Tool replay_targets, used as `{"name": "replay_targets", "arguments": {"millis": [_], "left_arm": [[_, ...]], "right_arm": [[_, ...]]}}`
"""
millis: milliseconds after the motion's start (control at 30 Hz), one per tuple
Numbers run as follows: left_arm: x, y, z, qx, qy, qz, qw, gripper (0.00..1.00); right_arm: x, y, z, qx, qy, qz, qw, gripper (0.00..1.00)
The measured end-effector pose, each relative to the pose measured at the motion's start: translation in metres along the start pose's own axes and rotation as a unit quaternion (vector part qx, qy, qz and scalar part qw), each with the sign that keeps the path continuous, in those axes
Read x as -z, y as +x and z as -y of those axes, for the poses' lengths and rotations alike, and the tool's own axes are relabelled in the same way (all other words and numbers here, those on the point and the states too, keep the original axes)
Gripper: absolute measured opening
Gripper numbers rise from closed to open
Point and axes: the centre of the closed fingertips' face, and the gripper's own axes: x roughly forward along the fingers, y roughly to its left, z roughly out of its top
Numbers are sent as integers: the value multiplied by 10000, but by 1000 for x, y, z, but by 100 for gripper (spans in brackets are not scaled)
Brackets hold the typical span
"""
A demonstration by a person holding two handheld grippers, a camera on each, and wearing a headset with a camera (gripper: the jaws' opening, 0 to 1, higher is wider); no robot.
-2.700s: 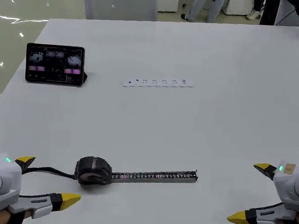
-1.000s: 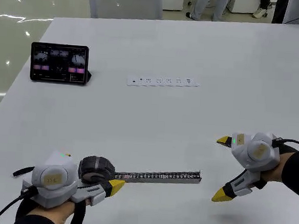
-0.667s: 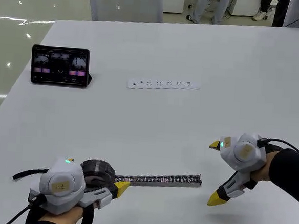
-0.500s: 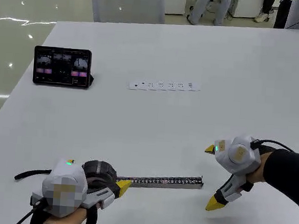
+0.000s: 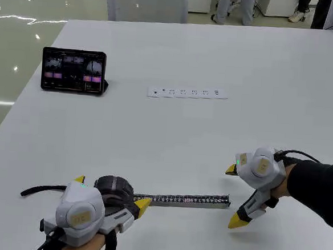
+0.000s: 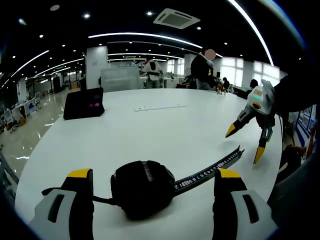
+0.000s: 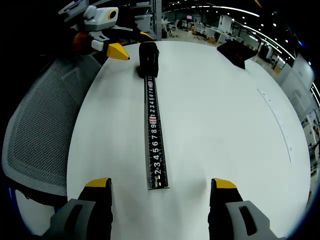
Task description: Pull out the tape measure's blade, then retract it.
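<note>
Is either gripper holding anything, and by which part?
Nothing held: left gripper open around the tape measure case, right gripper open around the blade tip.

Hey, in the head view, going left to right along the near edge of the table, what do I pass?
Black strap → tape measure case → extended blade → right gripper. The left gripper straddles the case, so it is left out.

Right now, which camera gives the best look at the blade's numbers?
The right gripper view: the blade lies lengthwise between its open jaws, digits readable. The left gripper view shows it foreshortened; the head view, small.
</note>
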Motion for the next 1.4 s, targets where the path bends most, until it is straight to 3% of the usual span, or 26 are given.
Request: {"name": "replay_targets", "arguments": {"millis": [167, 1100, 1400], "left_arm": [[-1, 3, -1, -16, -19, 8, 10000, 99], [2, 3, -12, -199, -170, -5, 9997, 99], [4, 3, -12, -214, -210, 8, 9995, 99]], "right_arm": [[-2, 1, 3, 51, 55, 20, 10000, 55], [5, 5, -2, -45, -298, -222, 9993, 16], [4, 5, -4, -59, -419, -235, 9988, 12]]}}
